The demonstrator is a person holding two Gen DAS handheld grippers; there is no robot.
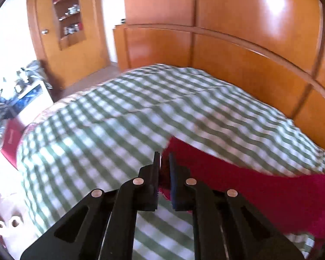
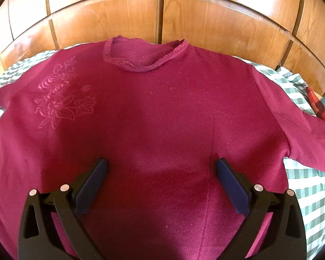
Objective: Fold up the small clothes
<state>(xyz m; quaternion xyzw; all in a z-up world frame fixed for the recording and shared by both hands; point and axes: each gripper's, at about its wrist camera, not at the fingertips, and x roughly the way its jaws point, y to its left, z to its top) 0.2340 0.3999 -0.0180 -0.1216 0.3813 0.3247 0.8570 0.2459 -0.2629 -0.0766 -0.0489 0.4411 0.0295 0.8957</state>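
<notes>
One maroon sweater (image 2: 153, 112), one green checked bedspread (image 1: 123, 112), two grippers: left gripper (image 1: 164, 158), right gripper (image 2: 161, 164).

Wooden panelling (image 2: 162, 17) blocks beyond jumper (image 2: 153, 112); checked bedcover (image 1: 101, 117) leftward lies open.

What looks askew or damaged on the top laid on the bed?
The maroon top lies flat on the checked bedcover, but its neckline is frayed and gapes unevenly, sagging on one side. Nothing else stands out.
</notes>
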